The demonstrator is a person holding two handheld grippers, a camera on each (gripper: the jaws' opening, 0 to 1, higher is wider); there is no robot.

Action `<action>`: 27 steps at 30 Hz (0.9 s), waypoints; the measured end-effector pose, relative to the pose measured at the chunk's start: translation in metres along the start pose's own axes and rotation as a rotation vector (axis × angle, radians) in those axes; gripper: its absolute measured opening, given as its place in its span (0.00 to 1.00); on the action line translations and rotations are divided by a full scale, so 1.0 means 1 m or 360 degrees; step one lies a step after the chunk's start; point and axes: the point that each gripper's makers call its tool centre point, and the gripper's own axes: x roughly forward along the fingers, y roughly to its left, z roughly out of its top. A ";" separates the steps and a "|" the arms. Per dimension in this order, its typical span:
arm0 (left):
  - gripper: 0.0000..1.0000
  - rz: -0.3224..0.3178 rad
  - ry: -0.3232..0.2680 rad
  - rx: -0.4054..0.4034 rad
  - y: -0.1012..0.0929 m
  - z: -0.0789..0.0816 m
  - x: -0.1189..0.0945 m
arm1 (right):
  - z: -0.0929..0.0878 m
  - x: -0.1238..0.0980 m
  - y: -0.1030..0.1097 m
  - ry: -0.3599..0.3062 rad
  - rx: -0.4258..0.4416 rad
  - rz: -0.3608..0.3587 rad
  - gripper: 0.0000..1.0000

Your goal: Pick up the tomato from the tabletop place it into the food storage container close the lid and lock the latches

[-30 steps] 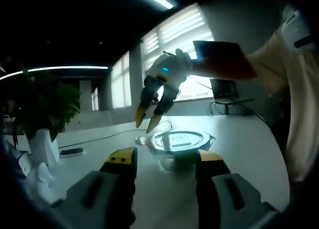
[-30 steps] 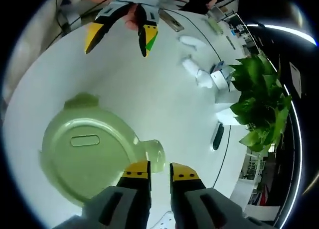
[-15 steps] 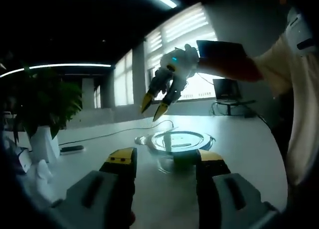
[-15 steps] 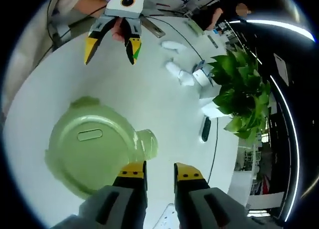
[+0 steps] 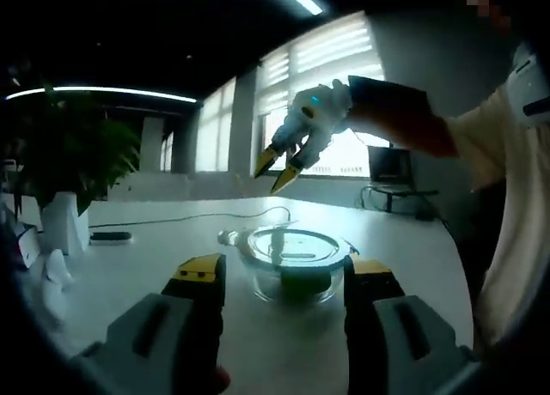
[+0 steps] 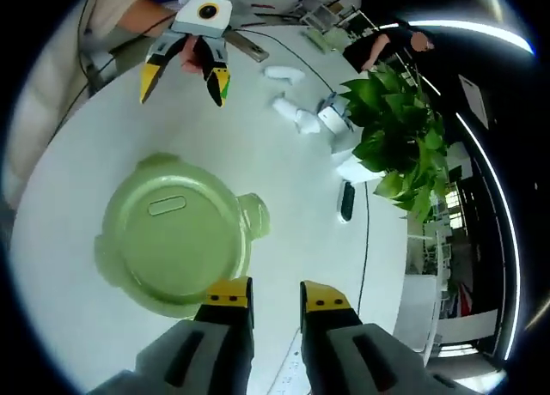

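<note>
Overhead, right gripper (image 5: 277, 168) slightly parted, empty; left gripper (image 6: 183, 77) spread, container (image 6: 172, 234) untouched.

lidded container (image 6: 176, 234) below parted right hand-held gripper (image 6: 271, 294)

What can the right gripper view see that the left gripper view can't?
The right gripper view looks down on the container's green lid, closed, with latch tabs at its rim. The left gripper view, from table height, looks through the clear bowl wall and takes in windows. Both share the white table, the potted plant, and both tools, left tool and right tool, open.
</note>
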 end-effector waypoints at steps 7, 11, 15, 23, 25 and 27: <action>0.50 0.0044 0.0109 -0.0095 0.003 -0.019 -0.001 | -0.014 -0.012 0.003 -0.0056 0.0285 0.0086 0.18; 0.51 0.0004 0.0144 -0.0286 -0.006 -0.030 0.001 | -0.028 -0.011 0.009 -0.0053 0.0407 0.0154 0.19; 0.50 0.0002 0.0206 -0.0421 -0.008 -0.044 0.004 | -0.038 -0.012 0.016 -0.0112 0.0619 0.0229 0.19; 0.50 -0.0088 0.0124 -0.0829 -0.012 -0.043 0.010 | -0.052 -0.012 0.043 -0.0131 0.1131 0.0518 0.18; 0.50 -0.0092 0.0109 -0.0919 -0.015 -0.040 0.013 | -0.051 -0.012 0.044 -0.0198 0.1207 0.0565 0.18; 0.51 -0.0090 0.0108 -0.0954 -0.015 -0.040 0.015 | -0.053 -0.012 0.049 -0.0202 0.1370 0.0637 0.17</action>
